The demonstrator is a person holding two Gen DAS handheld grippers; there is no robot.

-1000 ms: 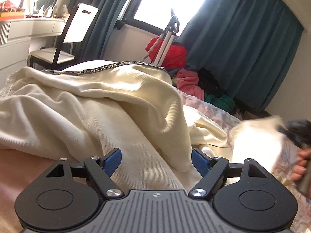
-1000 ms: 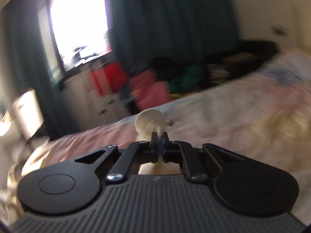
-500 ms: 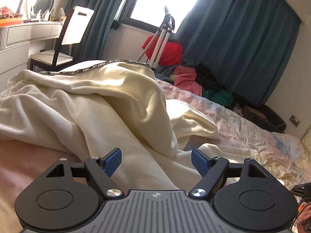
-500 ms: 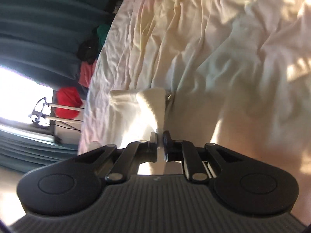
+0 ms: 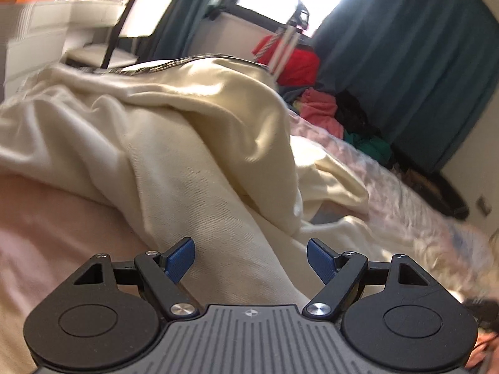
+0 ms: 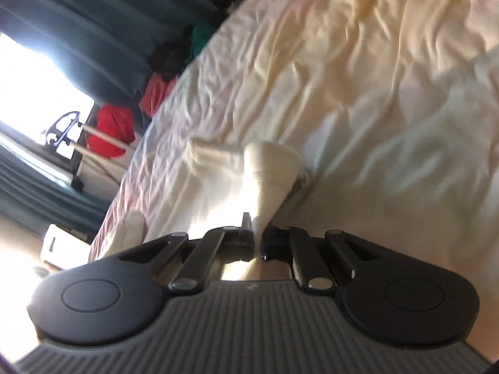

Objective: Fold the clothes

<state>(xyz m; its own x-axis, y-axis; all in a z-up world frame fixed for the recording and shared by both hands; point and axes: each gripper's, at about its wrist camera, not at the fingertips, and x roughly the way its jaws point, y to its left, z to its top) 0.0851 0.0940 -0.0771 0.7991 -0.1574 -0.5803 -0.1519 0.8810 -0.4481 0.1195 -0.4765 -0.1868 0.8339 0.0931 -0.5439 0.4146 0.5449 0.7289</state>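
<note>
Hovering low over the bed (image 5: 405, 193), the left hand-held gripper (image 5: 251, 260) has its blue pads (image 5: 181, 260) spread wide, nothing between them, just above a heaped cream garment (image 5: 174, 143) that lies rumpled across the pink sheet. The right hand-held gripper (image 6: 257, 240) is rolled sideways and clamped tight on a fold of cream cloth (image 6: 268, 171), which rises from its fingers and trails onto the bed (image 6: 389, 78). Beyond the bed's far edge sit a pile of clothes (image 5: 321, 109), teal curtains (image 5: 405, 56) and a chair (image 5: 137, 31).
</note>
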